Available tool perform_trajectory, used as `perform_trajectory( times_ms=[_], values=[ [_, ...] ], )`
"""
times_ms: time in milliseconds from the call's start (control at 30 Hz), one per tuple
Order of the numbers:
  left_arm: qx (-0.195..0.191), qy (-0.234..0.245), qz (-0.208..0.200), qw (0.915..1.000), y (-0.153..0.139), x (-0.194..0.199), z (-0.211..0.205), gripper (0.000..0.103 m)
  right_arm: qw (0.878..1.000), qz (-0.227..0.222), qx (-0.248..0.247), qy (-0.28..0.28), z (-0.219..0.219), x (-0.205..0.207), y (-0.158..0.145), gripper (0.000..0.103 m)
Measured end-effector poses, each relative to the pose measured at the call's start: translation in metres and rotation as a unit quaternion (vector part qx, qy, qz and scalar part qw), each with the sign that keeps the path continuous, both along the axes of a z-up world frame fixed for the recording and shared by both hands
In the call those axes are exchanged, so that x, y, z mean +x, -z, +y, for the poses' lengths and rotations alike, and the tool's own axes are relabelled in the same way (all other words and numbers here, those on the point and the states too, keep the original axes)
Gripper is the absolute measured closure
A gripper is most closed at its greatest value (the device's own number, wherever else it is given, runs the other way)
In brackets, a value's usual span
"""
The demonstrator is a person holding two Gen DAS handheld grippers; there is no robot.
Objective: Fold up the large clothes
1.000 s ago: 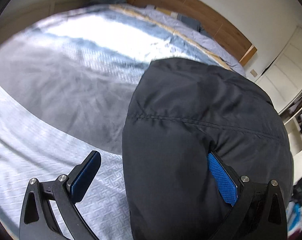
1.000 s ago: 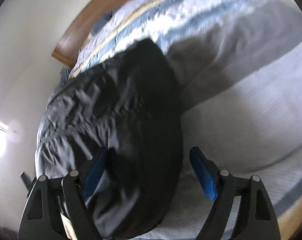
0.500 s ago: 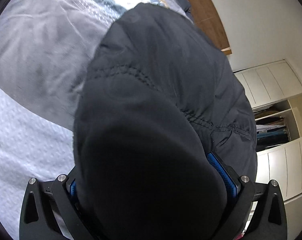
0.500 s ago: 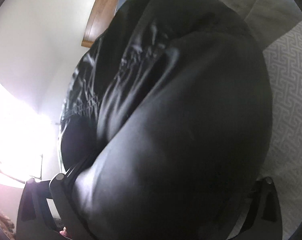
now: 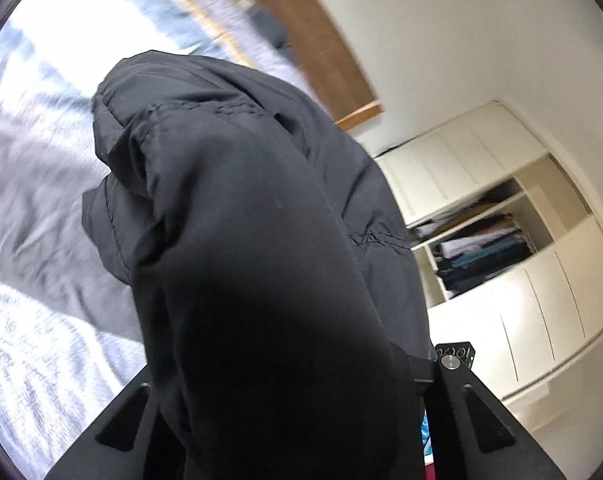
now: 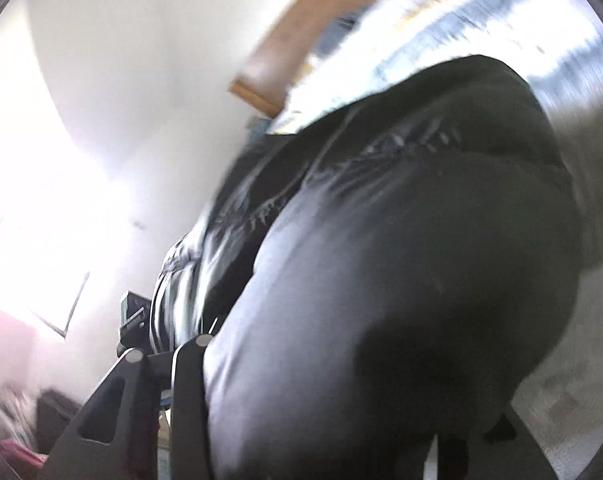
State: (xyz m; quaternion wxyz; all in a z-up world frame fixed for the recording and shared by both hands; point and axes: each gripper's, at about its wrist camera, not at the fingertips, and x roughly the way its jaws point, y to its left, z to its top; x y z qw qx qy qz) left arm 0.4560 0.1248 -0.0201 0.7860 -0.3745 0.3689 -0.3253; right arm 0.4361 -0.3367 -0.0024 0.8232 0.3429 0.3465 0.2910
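A large black padded jacket [image 5: 229,208] fills the middle of the left wrist view and drapes over my left gripper [image 5: 285,408], hiding both pads; the jaws are closed in on the fabric. The same jacket [image 6: 401,280] bulges across the right wrist view and covers my right gripper [image 6: 333,432], whose jaws also grip it with the pads hidden. The jacket hangs lifted above the bed [image 5: 33,208], its far end still down toward the bedding.
The bed has a grey blanket and a white patterned cover [image 5: 25,384]. A wooden headboard [image 5: 301,36] runs behind. A white wardrobe [image 5: 501,240] with an open shelf of clothes stands on the right. A bright window [image 6: 33,240] is on the left.
Both grippers closed on the jacket's edge and lifted it; the views have tilted up from the bed toward the wall and wardrobe. The pads are now buried in fabric.
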Motion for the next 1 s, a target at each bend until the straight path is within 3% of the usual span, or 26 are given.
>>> perform_trajectory(
  times_ms=[100, 167, 267, 400, 500, 567, 667, 733, 833, 1000],
  values=[
    [-0.002, 0.008, -0.028, 0.9996, -0.022, -0.012, 0.002, 0.08, 1.0, -0.029, 0.0, -0.008, 0.003, -0.019, -0.029, 0.065],
    [0.008, 0.011, -0.033, 0.9994, -0.025, -0.027, 0.008, 0.079, 0.999, -0.03, 0.001, -0.011, 0.004, -0.03, -0.031, 0.065],
    [0.042, 0.01, -0.008, 0.999, -0.005, -0.036, 0.014, 0.079, 1.0, -0.003, -0.017, -0.013, 0.009, -0.041, -0.011, 0.065],
    [0.125, 0.007, 0.044, 0.9912, 0.041, -0.048, 0.023, 0.078, 0.995, 0.06, -0.078, -0.002, 0.001, -0.052, 0.03, 0.062],
    [0.14, -0.017, 0.069, 0.9876, 0.059, -0.055, 0.042, 0.068, 0.992, 0.085, -0.091, 0.023, -0.015, -0.058, 0.045, 0.056],
    [0.155, -0.031, 0.077, 0.9844, 0.059, -0.058, 0.048, 0.053, 0.988, 0.099, -0.108, 0.038, -0.022, -0.058, 0.047, 0.043],
    [0.181, -0.051, 0.085, 0.9785, 0.05, -0.07, 0.057, 0.04, 0.983, 0.117, -0.129, 0.053, -0.033, -0.06, 0.046, 0.031],
    [0.191, -0.052, 0.087, 0.9762, 0.047, -0.076, 0.065, 0.037, 0.982, 0.119, -0.129, 0.062, -0.039, -0.054, 0.04, 0.029],
    [0.222, -0.069, 0.087, 0.9687, 0.043, -0.073, 0.08, 0.024, 0.982, 0.12, -0.129, 0.074, -0.059, -0.062, 0.039, 0.027],
    [0.231, -0.127, 0.084, 0.9611, 0.029, -0.089, 0.114, 0.021, 0.971, 0.119, -0.174, 0.113, -0.079, -0.088, 0.029, 0.025]
  ],
)
